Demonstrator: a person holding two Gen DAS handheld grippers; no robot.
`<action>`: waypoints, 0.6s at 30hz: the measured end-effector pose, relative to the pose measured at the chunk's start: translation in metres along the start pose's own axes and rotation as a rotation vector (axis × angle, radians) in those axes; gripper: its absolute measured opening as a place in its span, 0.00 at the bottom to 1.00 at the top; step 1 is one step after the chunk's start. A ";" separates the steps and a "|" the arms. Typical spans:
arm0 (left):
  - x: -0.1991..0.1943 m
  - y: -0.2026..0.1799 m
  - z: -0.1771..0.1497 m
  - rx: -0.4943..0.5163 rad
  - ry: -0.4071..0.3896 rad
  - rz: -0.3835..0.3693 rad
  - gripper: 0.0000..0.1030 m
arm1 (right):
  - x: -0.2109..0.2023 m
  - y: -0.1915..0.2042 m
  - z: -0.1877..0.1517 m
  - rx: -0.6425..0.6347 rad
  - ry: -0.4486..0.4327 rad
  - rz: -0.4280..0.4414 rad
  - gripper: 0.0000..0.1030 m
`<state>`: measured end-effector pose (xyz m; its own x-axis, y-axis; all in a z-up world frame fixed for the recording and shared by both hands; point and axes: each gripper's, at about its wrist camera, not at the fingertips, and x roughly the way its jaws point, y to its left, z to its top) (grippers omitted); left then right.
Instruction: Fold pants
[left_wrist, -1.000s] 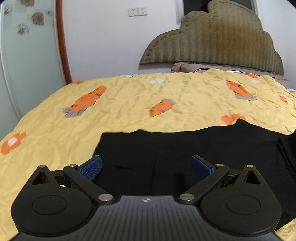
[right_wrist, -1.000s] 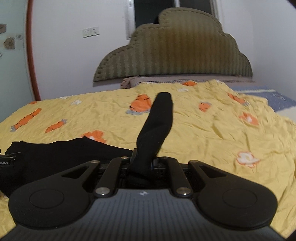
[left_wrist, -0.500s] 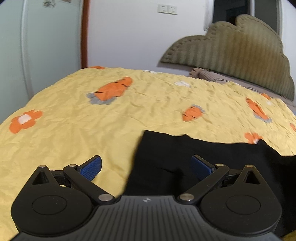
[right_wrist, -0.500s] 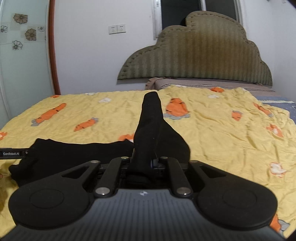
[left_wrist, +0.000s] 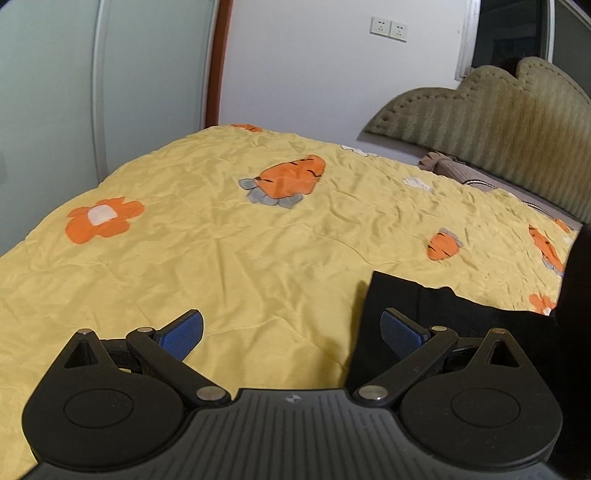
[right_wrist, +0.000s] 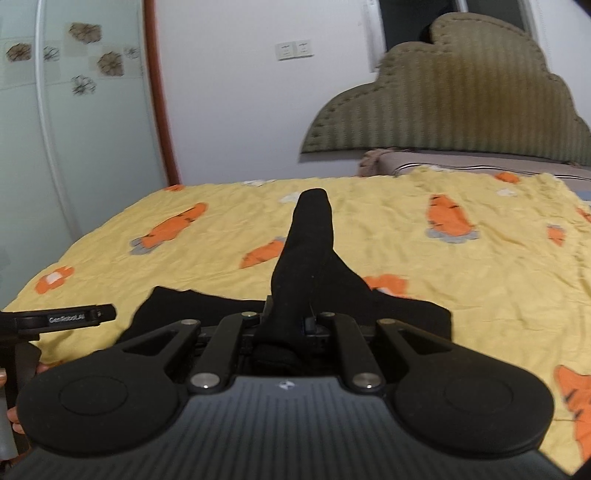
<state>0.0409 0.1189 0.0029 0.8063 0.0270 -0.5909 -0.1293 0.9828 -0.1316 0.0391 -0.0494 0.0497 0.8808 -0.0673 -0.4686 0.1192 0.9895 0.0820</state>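
Observation:
Black pants (right_wrist: 207, 314) lie on the yellow bedspread, partly folded. My right gripper (right_wrist: 288, 325) is shut on a bunched end of the pants (right_wrist: 306, 243), which stands up from the jaws as a dark peak. In the left wrist view the pants (left_wrist: 424, 306) show only at the lower right, their left edge under my right blue pad (left_wrist: 400, 326). My left gripper (left_wrist: 291, 328) is open and holds nothing, with bare bedspread between its pads. The left gripper's body (right_wrist: 62, 317) shows at the left edge of the right wrist view.
The yellow bedspread (left_wrist: 258, 240) with orange carrot and flower prints covers the bed. A padded olive headboard (right_wrist: 461, 103) and a striped pillow (right_wrist: 443, 162) stand at the far end. A frosted wardrobe door (left_wrist: 55, 92) and white wall flank the bed's left side.
My left gripper slid left off the pants, so mostly bedspread now lies ahead of it. My right gripper carried the held end of the pants leftward over the rest of the cloth.

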 end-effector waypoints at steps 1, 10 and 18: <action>0.000 0.003 0.000 -0.007 0.003 0.002 1.00 | 0.005 0.006 0.000 0.000 0.009 0.008 0.11; 0.002 0.023 0.001 -0.053 0.016 0.017 1.00 | 0.036 0.051 -0.002 -0.003 0.059 0.071 0.11; 0.000 0.031 0.001 -0.062 0.017 0.027 1.00 | 0.060 0.100 -0.008 -0.107 0.089 0.077 0.11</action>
<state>0.0378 0.1496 -0.0002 0.7923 0.0502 -0.6080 -0.1872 0.9686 -0.1638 0.1002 0.0468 0.0224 0.8409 0.0157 -0.5409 -0.0003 0.9996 0.0287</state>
